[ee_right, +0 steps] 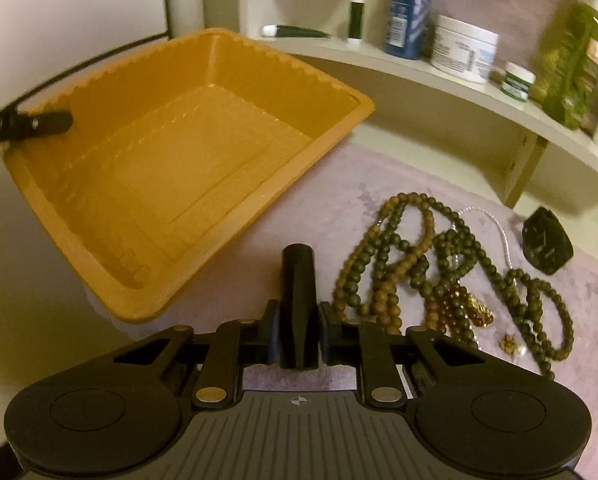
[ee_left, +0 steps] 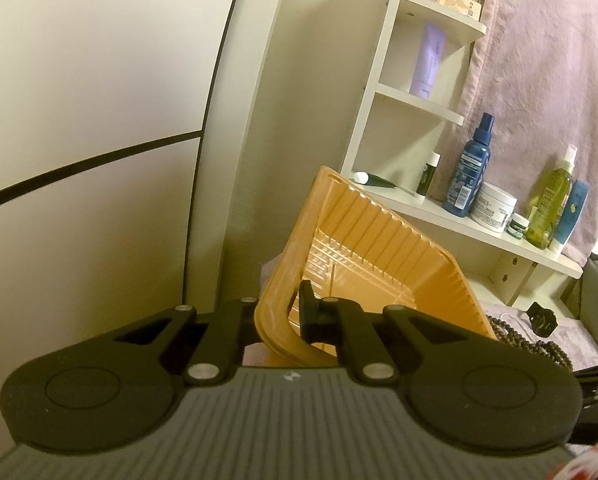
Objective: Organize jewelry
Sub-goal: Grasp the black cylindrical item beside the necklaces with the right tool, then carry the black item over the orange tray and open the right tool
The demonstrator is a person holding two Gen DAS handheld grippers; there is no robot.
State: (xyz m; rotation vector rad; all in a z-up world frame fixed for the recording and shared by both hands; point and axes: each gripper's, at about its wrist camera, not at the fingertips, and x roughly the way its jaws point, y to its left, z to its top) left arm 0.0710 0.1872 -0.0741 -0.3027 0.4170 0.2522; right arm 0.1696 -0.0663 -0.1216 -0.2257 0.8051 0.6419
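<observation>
My left gripper (ee_left: 287,312) is shut on the rim of an empty orange plastic tray (ee_left: 371,256) and holds it tilted above the cloth. In the right wrist view the tray (ee_right: 171,176) hangs at the left with the left gripper's fingers (ee_right: 39,122) clamped on its near-left rim. My right gripper (ee_right: 298,312) is shut with nothing in it, above the pink cloth. To its right lies a tangle of green and brown bead necklaces (ee_right: 431,264), amber beads (ee_right: 459,304), a thin silver chain (ee_right: 499,228) and a small gold piece (ee_right: 509,344).
A dark watch (ee_right: 547,244) lies on the pink cloth (ee_right: 319,208) at the right. A white shelf (ee_right: 439,76) behind holds bottles, a cream jar (ee_right: 463,50) and tubes. A white cabinet wall (ee_left: 99,120) stands at the left.
</observation>
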